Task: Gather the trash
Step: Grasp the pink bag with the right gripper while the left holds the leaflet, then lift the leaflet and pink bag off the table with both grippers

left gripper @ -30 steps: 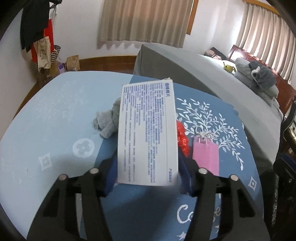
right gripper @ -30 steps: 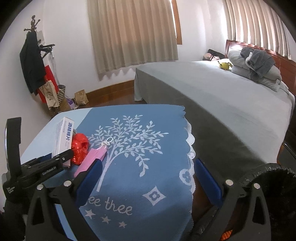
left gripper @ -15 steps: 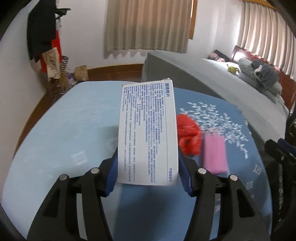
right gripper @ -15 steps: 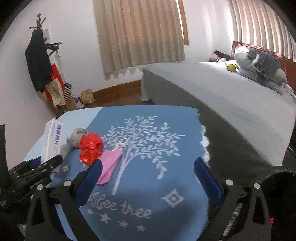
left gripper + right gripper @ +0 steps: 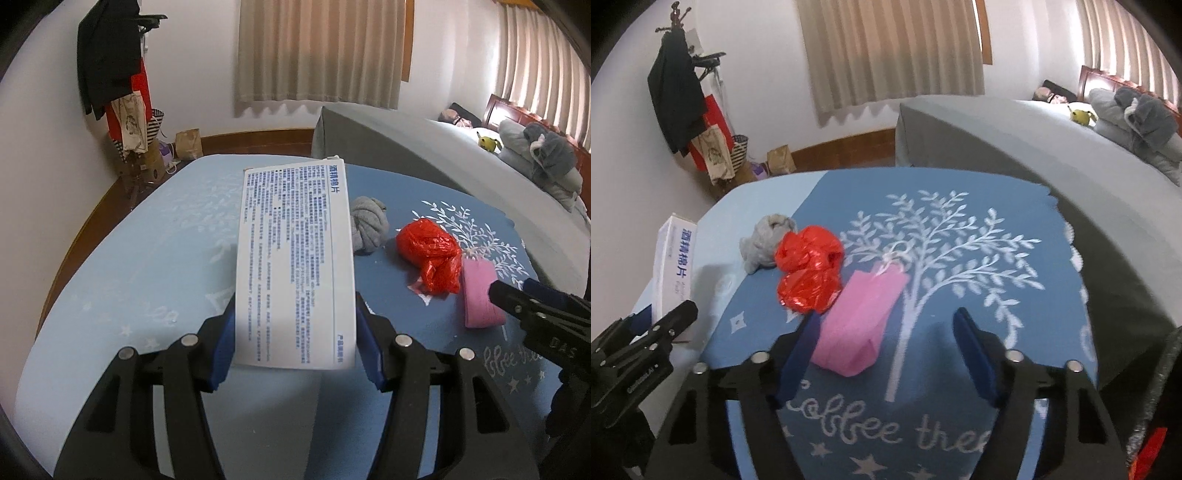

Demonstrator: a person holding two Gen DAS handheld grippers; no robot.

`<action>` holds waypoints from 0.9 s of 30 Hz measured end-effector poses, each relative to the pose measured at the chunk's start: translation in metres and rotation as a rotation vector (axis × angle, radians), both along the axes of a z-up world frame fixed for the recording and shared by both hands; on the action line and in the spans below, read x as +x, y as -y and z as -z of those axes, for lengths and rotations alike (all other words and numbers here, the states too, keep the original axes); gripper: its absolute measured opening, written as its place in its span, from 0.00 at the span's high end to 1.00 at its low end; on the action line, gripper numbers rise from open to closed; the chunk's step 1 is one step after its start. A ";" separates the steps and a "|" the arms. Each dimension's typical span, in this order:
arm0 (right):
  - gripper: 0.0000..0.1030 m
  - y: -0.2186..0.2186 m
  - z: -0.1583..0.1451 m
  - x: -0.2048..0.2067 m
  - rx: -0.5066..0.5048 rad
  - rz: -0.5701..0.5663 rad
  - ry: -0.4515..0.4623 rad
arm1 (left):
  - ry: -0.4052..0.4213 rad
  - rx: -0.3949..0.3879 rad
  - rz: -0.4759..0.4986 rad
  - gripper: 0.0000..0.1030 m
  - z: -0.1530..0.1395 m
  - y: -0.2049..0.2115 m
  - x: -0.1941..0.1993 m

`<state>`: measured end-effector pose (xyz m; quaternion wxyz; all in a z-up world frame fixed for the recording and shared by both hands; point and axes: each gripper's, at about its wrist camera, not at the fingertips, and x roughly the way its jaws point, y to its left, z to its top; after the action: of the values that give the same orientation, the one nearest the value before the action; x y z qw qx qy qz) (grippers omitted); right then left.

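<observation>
My left gripper (image 5: 295, 326) is shut on a white box (image 5: 295, 266) with blue print and holds it above the blue tablecloth (image 5: 122, 266). To the right of the box lie a grey cloth wad (image 5: 369, 225), a crumpled red plastic bag (image 5: 430, 254) and a small pink bag (image 5: 478, 295). In the right wrist view my right gripper (image 5: 888, 321) is low over the pink bag (image 5: 864, 314). Its jaws are closing with the bag between them. The left pad is at the bag's edge and the right pad stands clear of it. The red bag (image 5: 809, 273) touches the pink bag's far left side.
A grey bed (image 5: 1034, 147) runs along the table's far right side, with pillows and folded clothes (image 5: 1137, 114) on it. A coat stand with bags (image 5: 679, 96) is by the far wall. A dark round rim (image 5: 1167, 369) shows at the lower right.
My right gripper has come forward and down over the pink bag, and its jaws have narrowed. My left gripper has shifted with the box, so the grey wad now shows to the box's right.
</observation>
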<state>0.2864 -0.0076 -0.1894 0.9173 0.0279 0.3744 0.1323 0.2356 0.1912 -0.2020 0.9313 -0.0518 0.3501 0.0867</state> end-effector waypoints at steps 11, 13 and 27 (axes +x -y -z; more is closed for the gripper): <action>0.86 -0.010 0.008 0.001 0.031 -0.080 -0.052 | 0.008 -0.001 0.021 0.46 0.002 0.004 0.000; 0.88 -0.007 0.004 -0.001 0.036 -0.078 -0.041 | 0.012 0.000 0.020 0.46 0.001 0.005 -0.001; 0.90 0.024 -0.032 -0.022 0.066 -0.046 0.037 | 0.027 0.008 0.059 0.46 -0.014 0.031 -0.011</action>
<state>0.2641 -0.0312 -0.1573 0.9194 0.0472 0.3533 0.1661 0.2242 0.1597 -0.1881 0.9382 -0.0390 0.3388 0.0597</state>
